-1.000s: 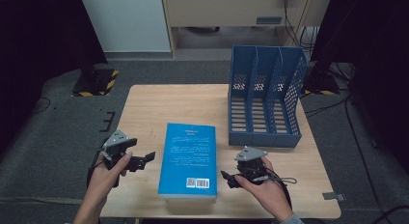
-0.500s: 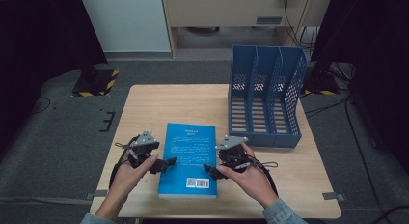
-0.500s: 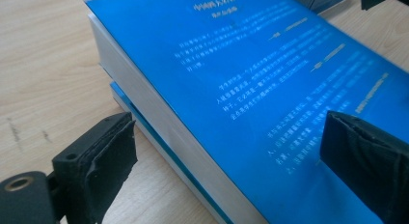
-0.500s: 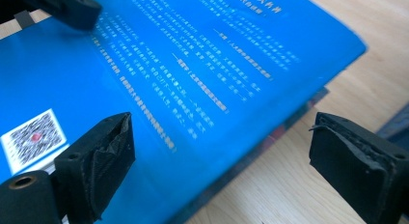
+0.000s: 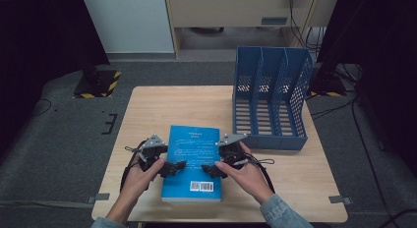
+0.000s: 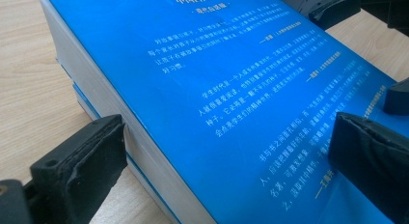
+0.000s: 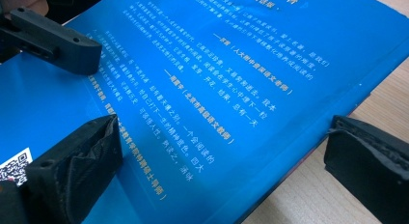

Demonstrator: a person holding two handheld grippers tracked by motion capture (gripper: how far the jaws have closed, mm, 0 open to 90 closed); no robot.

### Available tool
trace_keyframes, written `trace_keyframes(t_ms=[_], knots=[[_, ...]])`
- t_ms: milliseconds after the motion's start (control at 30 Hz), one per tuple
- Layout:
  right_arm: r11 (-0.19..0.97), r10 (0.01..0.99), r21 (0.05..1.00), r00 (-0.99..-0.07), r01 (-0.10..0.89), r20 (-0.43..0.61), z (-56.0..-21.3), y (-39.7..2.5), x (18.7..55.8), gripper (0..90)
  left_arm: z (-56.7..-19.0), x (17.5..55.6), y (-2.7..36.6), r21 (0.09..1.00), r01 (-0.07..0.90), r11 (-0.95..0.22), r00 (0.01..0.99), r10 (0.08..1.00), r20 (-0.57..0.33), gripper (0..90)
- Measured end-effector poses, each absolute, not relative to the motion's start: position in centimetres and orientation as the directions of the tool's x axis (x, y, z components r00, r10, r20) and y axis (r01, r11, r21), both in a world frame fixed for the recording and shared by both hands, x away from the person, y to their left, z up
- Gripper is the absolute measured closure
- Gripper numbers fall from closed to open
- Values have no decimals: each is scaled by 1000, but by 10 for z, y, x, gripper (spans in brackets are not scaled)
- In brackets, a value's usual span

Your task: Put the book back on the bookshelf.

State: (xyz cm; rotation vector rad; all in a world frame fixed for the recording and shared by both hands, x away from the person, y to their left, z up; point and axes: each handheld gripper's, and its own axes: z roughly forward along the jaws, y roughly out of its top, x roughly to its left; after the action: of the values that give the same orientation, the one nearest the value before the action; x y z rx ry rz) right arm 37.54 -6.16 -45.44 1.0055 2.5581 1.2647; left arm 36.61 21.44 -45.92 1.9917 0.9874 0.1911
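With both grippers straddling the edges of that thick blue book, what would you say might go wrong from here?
1. The thick blue paperback book lies flat on the light wooden table; the left gripper has one jaw over the cover and one beside the page edge, so closing may pinch only the cover.
2. The right gripper straddles the opposite edge; an uneven lift could tilt the book.
3. The blue plastic file rack stands close by and could be bumped.

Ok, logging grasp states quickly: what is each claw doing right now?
Left claw: open, jaws straddling the blue book's left edge.
Right claw: open, jaws straddling the book's right edge.
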Motion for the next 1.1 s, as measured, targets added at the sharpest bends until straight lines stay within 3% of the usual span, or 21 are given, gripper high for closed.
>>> trace_keyframes(t_ms=[167, 467, 1100], knots=[[396, 620, 740, -753, 543, 220, -458, -64, 375, 6, -463, 366, 217, 766, 584, -268, 661, 704, -258, 0], [287, 583, 699, -699, 654, 414, -475, -73, 383, 1, -467, 367, 219, 763, 599, -242, 656, 694, -295, 0], [268, 542, 683, -692, 680, 476, -482, -78, 393, 0, -465, 373, 219, 747, 611, -262, 659, 692, -296, 0]])
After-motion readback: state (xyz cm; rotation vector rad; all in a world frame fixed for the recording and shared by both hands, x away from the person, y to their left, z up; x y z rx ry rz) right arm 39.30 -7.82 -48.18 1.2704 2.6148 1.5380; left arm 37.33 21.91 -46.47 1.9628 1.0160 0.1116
